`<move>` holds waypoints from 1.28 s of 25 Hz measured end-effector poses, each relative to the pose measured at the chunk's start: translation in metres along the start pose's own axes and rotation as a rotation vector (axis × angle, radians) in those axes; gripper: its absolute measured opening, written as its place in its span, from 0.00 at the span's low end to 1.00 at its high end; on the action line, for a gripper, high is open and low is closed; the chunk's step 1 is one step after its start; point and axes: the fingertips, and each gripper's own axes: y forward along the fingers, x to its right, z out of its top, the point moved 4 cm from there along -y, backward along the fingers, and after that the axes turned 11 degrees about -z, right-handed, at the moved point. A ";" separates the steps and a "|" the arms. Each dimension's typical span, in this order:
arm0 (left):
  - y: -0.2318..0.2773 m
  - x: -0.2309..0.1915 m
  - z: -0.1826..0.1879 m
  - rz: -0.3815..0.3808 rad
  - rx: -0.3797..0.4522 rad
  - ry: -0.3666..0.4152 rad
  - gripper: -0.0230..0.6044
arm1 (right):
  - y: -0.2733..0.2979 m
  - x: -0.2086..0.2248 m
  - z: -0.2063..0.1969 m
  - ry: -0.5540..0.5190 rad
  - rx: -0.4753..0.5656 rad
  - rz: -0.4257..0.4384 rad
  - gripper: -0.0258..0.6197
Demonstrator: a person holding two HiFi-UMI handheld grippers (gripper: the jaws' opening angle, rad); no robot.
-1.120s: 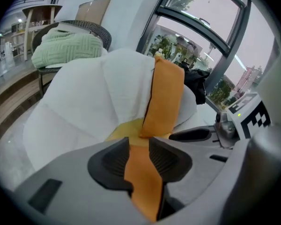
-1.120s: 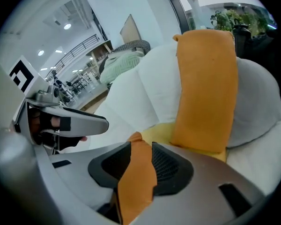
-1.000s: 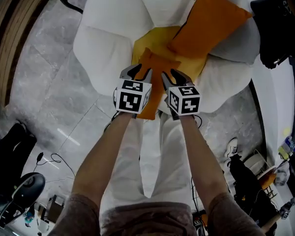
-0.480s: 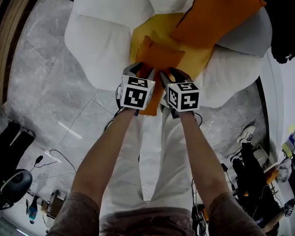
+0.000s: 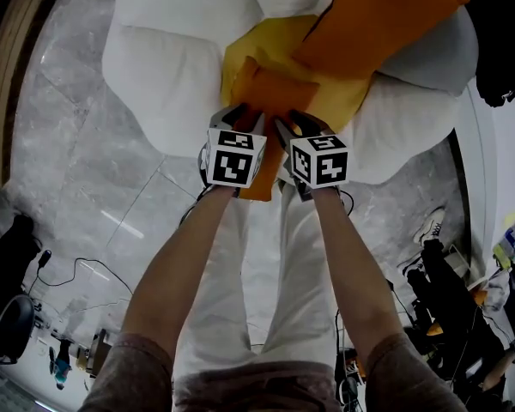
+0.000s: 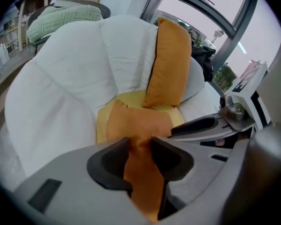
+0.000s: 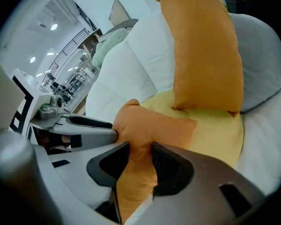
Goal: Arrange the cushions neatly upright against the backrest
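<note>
A small orange cushion (image 5: 273, 97) lies flat on the yellow seat pad (image 5: 249, 50) of a white chair (image 5: 154, 75). It is not yet upright beside the large orange cushion (image 5: 378, 20) at the backrest. The left gripper (image 6: 139, 146) and right gripper (image 7: 140, 151) pinch its near edge, likely for an even lift. Both jaws have just been opening, the left then nipping back, with fabric still pressed between them. 2 forearms reach forward side by side, grippers angled down.

Head view: high above, facing steeply down; white armchair (image 5: 163, 84) at 12 o'clock, well off.
Left gripper view: low at the seat's front, facing the backrest; small orange cushion (image 6: 140, 123) very near, at 6 o'clock.
Right gripper view: likewise, angled leftward.
Shared: small orange cushion, tall orange cushion (image 5: 369, 24), yellow seat cushion (image 5: 240, 54).
</note>
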 end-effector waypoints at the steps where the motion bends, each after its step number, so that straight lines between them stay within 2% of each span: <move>1: 0.000 0.001 -0.001 -0.007 0.001 -0.003 0.27 | 0.000 0.001 -0.001 -0.001 -0.004 0.002 0.28; 4: -0.001 0.000 -0.002 -0.036 0.000 -0.042 0.16 | 0.000 0.001 -0.002 0.029 -0.013 0.019 0.26; 6: -0.002 -0.001 -0.003 -0.051 0.003 -0.070 0.11 | -0.001 0.001 -0.003 0.046 -0.018 0.031 0.13; 8: -0.003 -0.001 -0.004 -0.062 0.001 -0.090 0.08 | -0.002 -0.002 -0.003 0.021 -0.019 0.032 0.07; 16: -0.019 0.006 -0.001 -0.069 -0.031 -0.120 0.07 | -0.020 -0.009 -0.001 0.003 -0.026 0.040 0.07; 21: -0.047 0.016 0.011 -0.076 -0.011 -0.116 0.06 | -0.043 -0.019 0.018 -0.038 0.005 0.043 0.07; 26: -0.080 0.023 0.039 -0.067 0.036 -0.123 0.05 | -0.071 -0.031 0.053 -0.086 0.052 0.046 0.07; 32: -0.112 0.026 0.095 -0.043 0.087 -0.053 0.05 | -0.103 -0.041 0.106 -0.106 0.132 0.029 0.07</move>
